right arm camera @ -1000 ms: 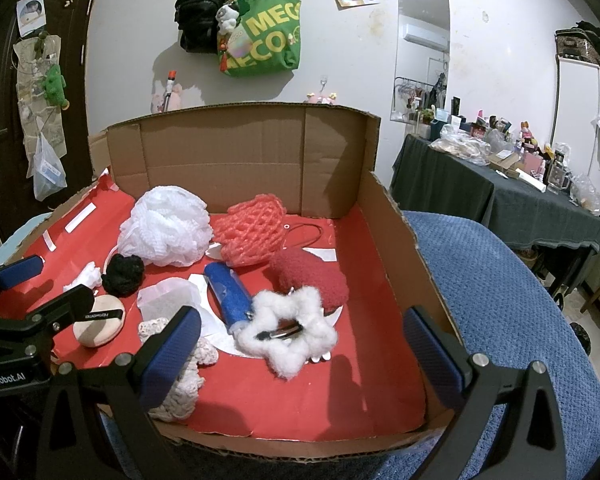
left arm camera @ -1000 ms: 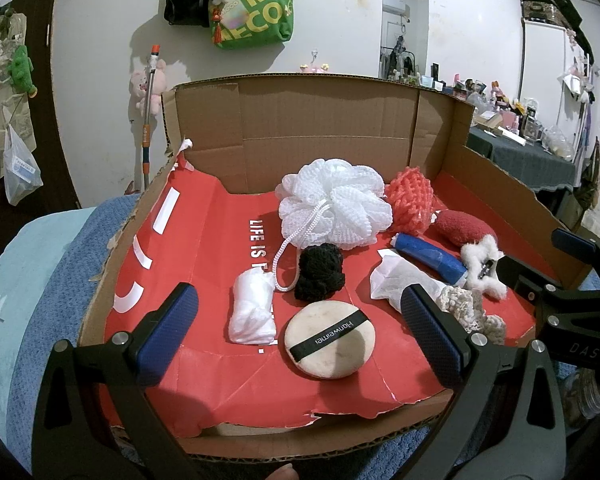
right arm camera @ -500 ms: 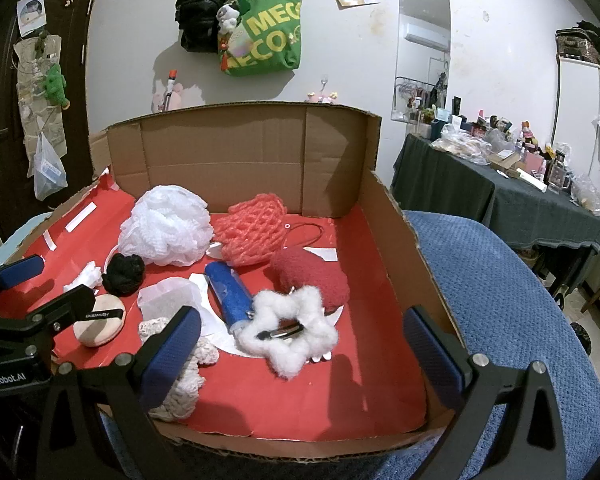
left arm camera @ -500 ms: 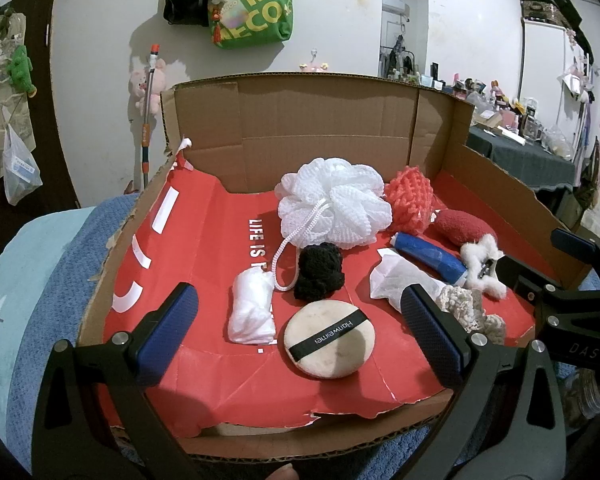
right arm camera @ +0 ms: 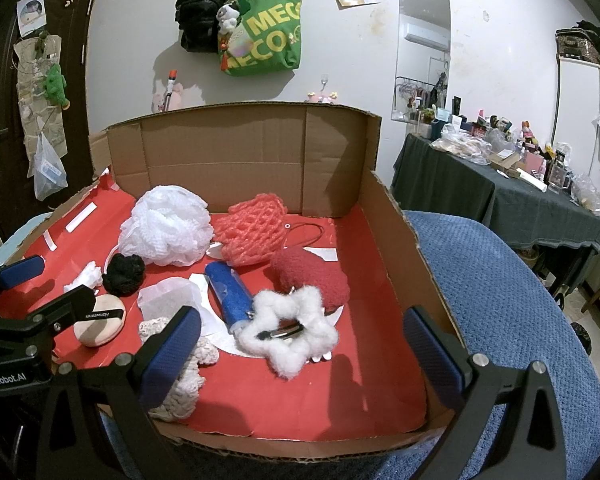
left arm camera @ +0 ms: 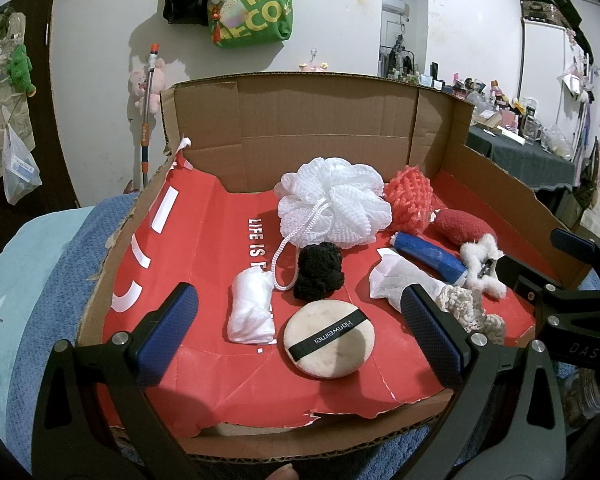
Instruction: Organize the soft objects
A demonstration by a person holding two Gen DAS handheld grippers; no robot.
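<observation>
Soft objects lie loose on the red liner of an open cardboard box (left arm camera: pixel 324 120), which sits on a blue bedcover (right arm camera: pixel 500 280). From the left wrist view, taking the black scrunchie (left arm camera: pixel 318 270) as dial centre: white mesh pouf (left arm camera: pixel 334 204) at 12 o'clock, coral mesh sponge (left arm camera: pixel 410 198) at 1, dark red fuzzy piece (left arm camera: pixel 462 226) at 2, blue roll (left arm camera: pixel 430 258) at 3, powder puff (left arm camera: pixel 329 342) at 6, white cloth bundle (left arm camera: pixel 250 308) at 8. Further right: white gauze packet (left arm camera: pixel 396 282), white fluffy star clip (right arm camera: pixel 288 330), cream crochet piece (right arm camera: pixel 180 392).

Left claw (left arm camera: pixel 296 326) – wide open, nothing between its pads, held at the near rim facing the puff. Right claw (right arm camera: pixel 300 354) – likewise wide open and empty, at the near rim facing the star clip.

Step in hand: cannot fix it. Items cluster centre-to-right with the left part of the liner bare; this would fit either a spread awaiting sorting or a grouping already laid. No target container visible, so I bid no particular move. Judgement on handling – any pick here wants a gentle close: pouf and sponge compress, the puff lies flat and needs an edge grip.

Room: white wall with a green tote (right arm camera: pixel 266 36) and black bag at 12 o'clock, a cluttered dark-cloth worktop (right arm camera: pixel 500 184) at 2 o'clock.
</observation>
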